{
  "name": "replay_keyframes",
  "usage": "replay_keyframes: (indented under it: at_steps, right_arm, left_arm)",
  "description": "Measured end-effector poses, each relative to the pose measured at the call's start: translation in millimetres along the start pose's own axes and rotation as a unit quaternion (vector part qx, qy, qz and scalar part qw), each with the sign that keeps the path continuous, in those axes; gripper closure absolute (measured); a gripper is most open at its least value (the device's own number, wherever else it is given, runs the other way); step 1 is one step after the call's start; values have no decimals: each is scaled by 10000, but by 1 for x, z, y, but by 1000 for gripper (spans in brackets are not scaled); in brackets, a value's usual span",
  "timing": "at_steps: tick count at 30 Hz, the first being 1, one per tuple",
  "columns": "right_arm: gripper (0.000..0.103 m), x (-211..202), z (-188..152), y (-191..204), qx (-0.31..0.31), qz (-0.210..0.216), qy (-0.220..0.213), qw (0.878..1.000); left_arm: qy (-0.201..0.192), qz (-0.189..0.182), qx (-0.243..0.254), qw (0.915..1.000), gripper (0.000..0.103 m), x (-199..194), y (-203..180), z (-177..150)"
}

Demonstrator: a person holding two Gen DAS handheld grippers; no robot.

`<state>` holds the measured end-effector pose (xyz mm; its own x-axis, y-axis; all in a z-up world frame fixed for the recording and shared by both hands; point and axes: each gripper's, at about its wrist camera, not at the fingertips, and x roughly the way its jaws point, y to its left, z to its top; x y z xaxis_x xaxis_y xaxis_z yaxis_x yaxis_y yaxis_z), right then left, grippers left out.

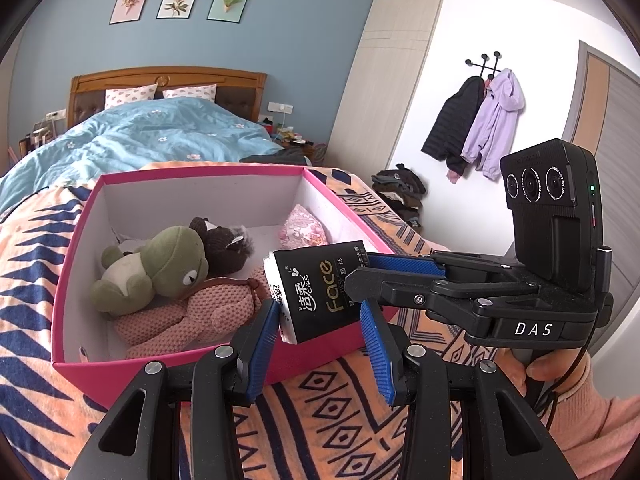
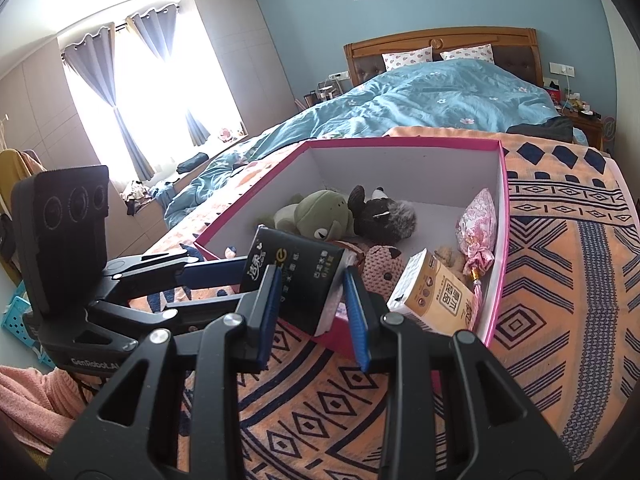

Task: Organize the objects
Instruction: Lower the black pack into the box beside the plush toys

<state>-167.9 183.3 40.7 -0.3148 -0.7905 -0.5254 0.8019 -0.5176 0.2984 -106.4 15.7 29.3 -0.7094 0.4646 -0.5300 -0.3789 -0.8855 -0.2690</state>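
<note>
I have both tongs, left [image 1: 320, 316] and right [image 2: 310, 296], pinching one black tissue pack [image 1: 316, 292] over the pink box's [image 1: 72, 264] near rim. Toys [image 1: 160, 268] crowd the left; the floor by the far wall is bare.

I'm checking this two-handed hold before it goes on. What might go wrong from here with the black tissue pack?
1. The black tissue pack hangs over the near wall of the pink box; released here, it might catch the rim and drop onto the blanket.
2. The left gripper and right gripper both clamp it; pulling different ways might crush or tear the soft pack.
3. The pink knitted toy lies just below, so the pack may land tilted.
</note>
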Motion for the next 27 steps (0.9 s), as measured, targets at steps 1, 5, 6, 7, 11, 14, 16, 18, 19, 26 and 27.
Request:
replay_keyframes:
  at_steps: [1, 5, 6, 7, 11, 14, 16, 18, 19, 26, 27]
  right_arm:
    - [68, 0, 0, 0, 1, -3, 2, 10000]
    - [68, 3, 1, -2, 13, -17, 7, 10000]
    - [68, 3, 1, -1, 20, -23, 9, 10000]
    - [68, 4, 1, -2, 22, -27, 8, 10000]
    - [68, 5, 2, -3, 34, -31, 4, 10000]
    - [68, 5, 2, -3, 34, -35, 2, 10000]
    - [68, 5, 2, -3, 36, -34, 5, 10000]
    - [68, 5, 2, -3, 32, -37, 8, 10000]
    - [68, 5, 3, -3, 29, -40, 7, 10000]
    - [68, 6, 4, -3, 45, -37, 12, 10000]
    - [68, 6, 5, -3, 43, -30, 10, 10000]
  left_arm:
    - [2, 2, -2, 10000, 61, 0, 0, 0]
    - [0, -1, -2, 10000, 61, 0, 0, 0]
    - [-1, -1, -1, 10000, 61, 0, 0, 0]
    - [0, -1, -7, 10000, 61, 0, 0, 0]
    - [2, 2, 6, 10000, 61, 2, 0, 1]
    - [1, 4, 4, 10000, 61, 1, 0, 1]
    - [6, 2, 5, 10000, 61, 2, 0, 1]
    - [1, 5, 5, 10000, 61, 2, 0, 1]
    - [5, 3, 3, 10000, 61, 2, 0, 1]
    - [48, 26, 10, 10000, 61, 10, 3, 3]
    - [60, 37, 9, 10000, 61, 12, 5, 4]
